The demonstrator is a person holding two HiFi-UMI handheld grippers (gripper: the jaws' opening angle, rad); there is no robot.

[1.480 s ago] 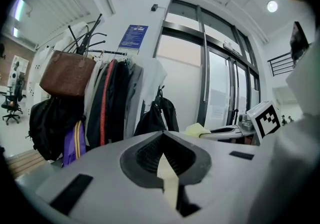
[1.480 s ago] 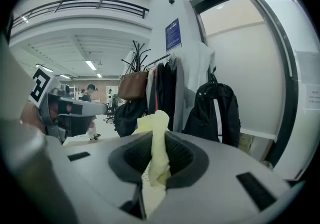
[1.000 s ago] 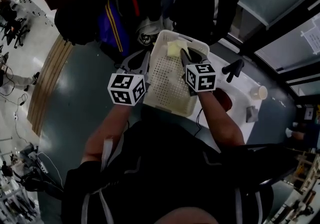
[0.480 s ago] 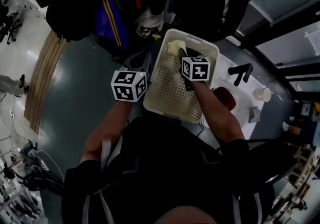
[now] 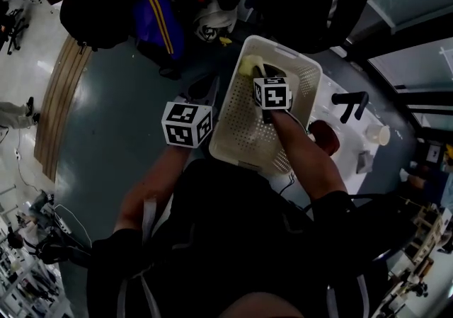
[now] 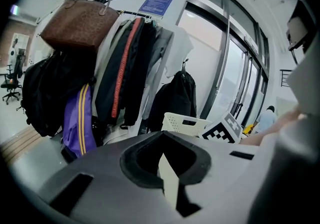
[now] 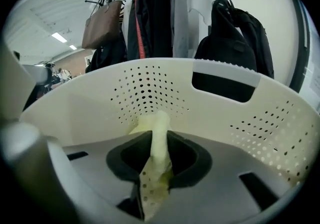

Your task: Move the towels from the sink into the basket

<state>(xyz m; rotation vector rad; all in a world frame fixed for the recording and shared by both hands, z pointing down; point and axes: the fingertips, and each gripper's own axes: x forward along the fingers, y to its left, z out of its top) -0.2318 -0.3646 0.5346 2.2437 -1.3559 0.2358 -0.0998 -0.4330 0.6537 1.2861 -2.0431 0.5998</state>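
Dark grey floor [image 5: 120, 132] spreads below a rack of hanging jackets [image 6: 125, 68] and a brown bag [image 6: 82, 26], with a white counter [image 5: 340, 141] and its black faucet [image 5: 352, 103] off to the right. Between them sits the white perforated basket [image 5: 226, 100]. The right gripper [image 5: 263, 76] reaches down inside it, near the far wall. Its jaws have just been opening, and the yellow towel [image 7: 159, 138] stands between them as a narrow fold with the pads on either side of it, so the towel is already within the basket's walls. The left gripper [image 5: 205, 90] hangs just outside the basket's left rim, over the floor. Its jaws are drawn together and grip nothing.
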